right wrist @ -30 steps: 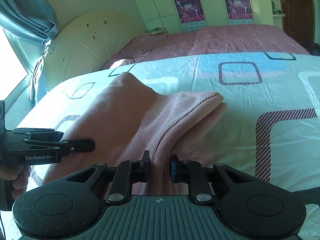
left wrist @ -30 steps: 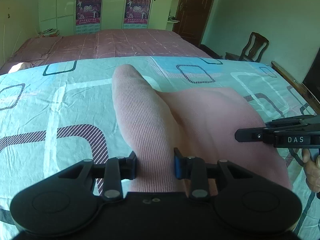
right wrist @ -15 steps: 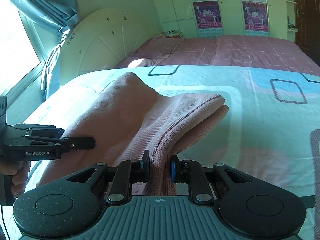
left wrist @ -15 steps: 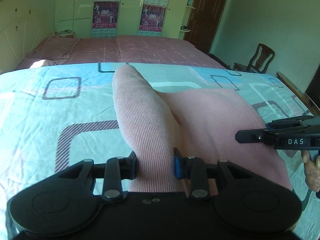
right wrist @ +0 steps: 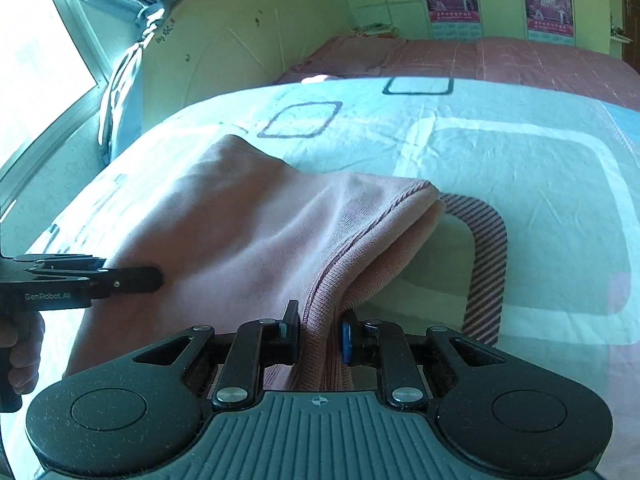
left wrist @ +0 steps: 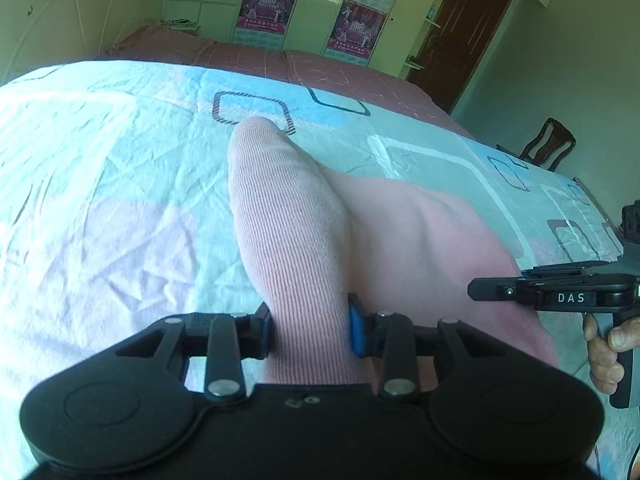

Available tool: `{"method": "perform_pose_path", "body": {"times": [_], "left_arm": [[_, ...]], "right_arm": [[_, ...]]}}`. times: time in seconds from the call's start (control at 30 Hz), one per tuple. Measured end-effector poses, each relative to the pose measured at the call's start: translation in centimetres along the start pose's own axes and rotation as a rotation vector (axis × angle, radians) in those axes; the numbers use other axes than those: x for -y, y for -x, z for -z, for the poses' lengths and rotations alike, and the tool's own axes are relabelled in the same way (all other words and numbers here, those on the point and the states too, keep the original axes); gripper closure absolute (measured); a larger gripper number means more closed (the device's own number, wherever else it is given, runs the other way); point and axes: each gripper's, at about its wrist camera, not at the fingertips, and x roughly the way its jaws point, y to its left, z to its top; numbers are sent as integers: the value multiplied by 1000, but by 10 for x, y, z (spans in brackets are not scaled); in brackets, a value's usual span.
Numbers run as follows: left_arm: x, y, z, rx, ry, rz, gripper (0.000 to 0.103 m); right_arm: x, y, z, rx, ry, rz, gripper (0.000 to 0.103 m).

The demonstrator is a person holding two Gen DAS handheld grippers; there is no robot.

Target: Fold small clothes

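My L gripper [left wrist: 308, 326] is opening w/ the pink garment [left wrist: 400, 240] between its jaws above the bedsheet [left wrist: 100, 200], R gripper [right wrist: 320, 332] pinching its hem, so I risk that side dropping crooked.

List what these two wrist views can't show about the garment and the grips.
- Left wrist: the pink garment's near hem is hidden under the left gripper body; its jaws are opening with cloth between them.
- Left wrist: the right gripper is seen side-on and cut off by the frame edge.
- Right wrist: the garment's underside is hidden where it enters the gripper.
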Motion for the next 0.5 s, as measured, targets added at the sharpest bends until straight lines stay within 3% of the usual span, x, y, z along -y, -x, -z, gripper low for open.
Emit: {"method": "perform_pose_path", "body": {"times": [0.13, 0.27, 0.3, 0.33, 0.4, 0.5], "left_arm": [[-12, -10, 6, 2, 34, 11, 54], [-22, -10, 7, 0, 44, 27, 43], [-26, -9, 7, 0, 42, 22, 33], [-27, -5, 7, 3, 35, 4, 22], [-30, 5, 4, 37, 15, -17, 20], [-37, 12, -5, 69, 20, -1, 28]], "right_arm": [[23, -7, 12, 11, -120, -41, 85], [28, -6, 13, 25, -147, -51, 84], [29, -4, 12, 23, -156, -58, 81], [29, -1, 11, 20, -160, -56, 77], [29, 8, 10, 28, -143, -7, 43], [34, 21, 5, 89, -138, -24, 43]]}}
